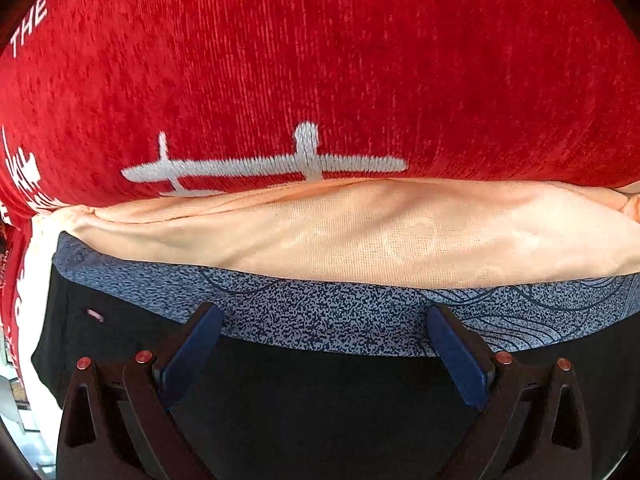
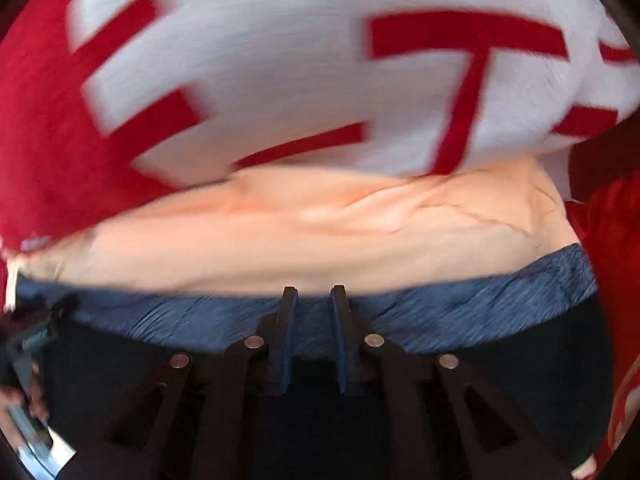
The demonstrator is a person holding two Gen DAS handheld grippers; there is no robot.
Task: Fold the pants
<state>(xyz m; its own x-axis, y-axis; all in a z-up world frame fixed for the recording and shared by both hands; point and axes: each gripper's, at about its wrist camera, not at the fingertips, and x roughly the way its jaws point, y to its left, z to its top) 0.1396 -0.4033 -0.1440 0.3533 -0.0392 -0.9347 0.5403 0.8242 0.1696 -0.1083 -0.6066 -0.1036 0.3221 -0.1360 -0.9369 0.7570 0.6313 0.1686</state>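
Pants (image 1: 320, 400) waistband just under both grippers: left (image 1: 326, 320) open, right (image 2: 314, 292) near-closed, empty.

My right wrist view is motion-blurred: the waistband (image 2: 460, 312) pattern smears into streaks. The black pants (image 1: 320, 408) run off both views' lower edges. I cannot tell whether the right gripper (image 2: 314, 296) pinches fabric.

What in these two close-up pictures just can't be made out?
- Black pants: both views show only the blue speckled waistband end; the legs are cut off below, behind the grippers.
- Red cloth's white lettering: cut by the left view's edge, motion-blurred in the right.
- Right gripper: blur hides whether its nearly shut pads pinch the waistband.
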